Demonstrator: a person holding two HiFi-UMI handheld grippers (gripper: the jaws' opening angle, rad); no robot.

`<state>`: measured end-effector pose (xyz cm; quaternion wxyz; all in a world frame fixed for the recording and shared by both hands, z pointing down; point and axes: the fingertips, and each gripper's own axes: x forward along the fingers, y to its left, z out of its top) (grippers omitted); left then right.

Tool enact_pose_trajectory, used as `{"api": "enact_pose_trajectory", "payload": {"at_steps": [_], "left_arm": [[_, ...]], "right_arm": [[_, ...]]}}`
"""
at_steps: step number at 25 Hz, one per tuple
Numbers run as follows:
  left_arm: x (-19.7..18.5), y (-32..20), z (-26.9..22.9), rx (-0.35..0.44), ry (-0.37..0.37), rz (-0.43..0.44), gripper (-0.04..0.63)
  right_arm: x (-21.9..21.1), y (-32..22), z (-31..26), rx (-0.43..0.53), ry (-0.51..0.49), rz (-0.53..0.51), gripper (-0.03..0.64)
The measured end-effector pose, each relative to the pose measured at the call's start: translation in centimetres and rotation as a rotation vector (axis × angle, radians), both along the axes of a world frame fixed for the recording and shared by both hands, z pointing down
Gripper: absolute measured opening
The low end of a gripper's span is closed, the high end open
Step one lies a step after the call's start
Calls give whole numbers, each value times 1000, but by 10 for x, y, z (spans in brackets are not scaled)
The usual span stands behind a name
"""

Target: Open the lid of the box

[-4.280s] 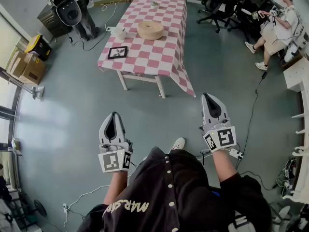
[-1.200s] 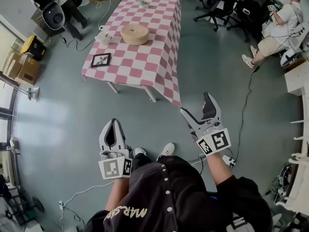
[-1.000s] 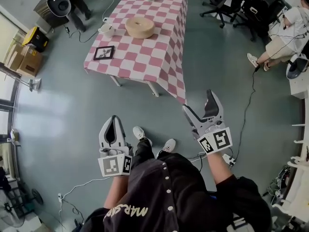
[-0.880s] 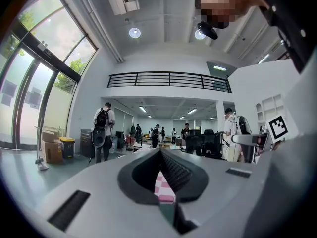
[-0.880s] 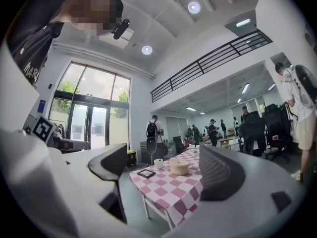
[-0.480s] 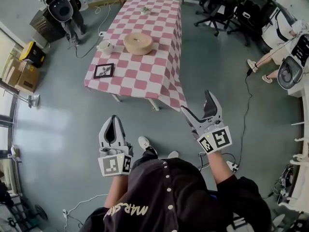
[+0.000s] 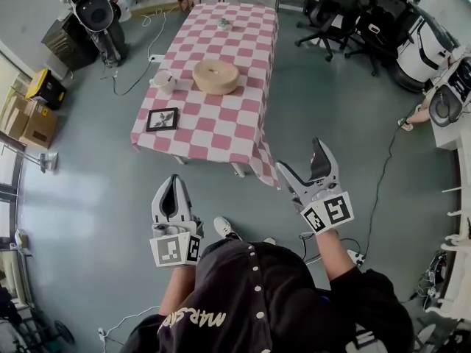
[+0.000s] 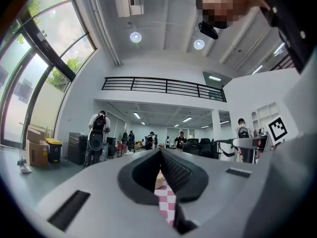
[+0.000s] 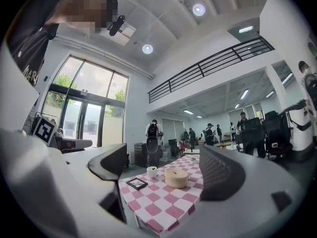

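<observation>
A round tan box (image 7: 215, 76) with its lid on stands on a table with a pink-and-white checked cloth (image 7: 221, 123), well ahead of both grippers. In the right gripper view the box (image 9: 176, 177) appears between the spread jaws, far off. My left gripper (image 7: 171, 188) is shut and empty, held low at the left over the floor. My right gripper (image 7: 301, 157) is open and empty, just short of the table's near corner. In the left gripper view the left gripper (image 8: 161, 156) shows closed jaws with a sliver of checked cloth (image 8: 166, 202) behind them.
On the table are also a white cup (image 7: 163, 81), a black picture frame (image 7: 162, 118) and a small item (image 7: 224, 23) at the far end. Office chairs (image 7: 346, 13) stand at the upper right, cardboard boxes (image 7: 26, 120) at the left. Cables (image 7: 132, 76) run over the grey floor.
The right gripper opened between the oldest frame and 1.2 s ago and stays open. The table has shifted in view as the person steps toward it. The left gripper stays shut.
</observation>
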<state>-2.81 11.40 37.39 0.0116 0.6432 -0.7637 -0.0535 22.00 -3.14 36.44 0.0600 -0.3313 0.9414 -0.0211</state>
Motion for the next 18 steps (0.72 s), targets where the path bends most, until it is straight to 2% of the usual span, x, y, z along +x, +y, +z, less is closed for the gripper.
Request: {"api": "enact_pose_trajectory", "payload": {"at_steps": [18], "left_arm": [[-88, -24, -2, 27, 1, 49, 8]], "right_arm": [[-74, -22, -4, 9, -3, 69, 446]]}}
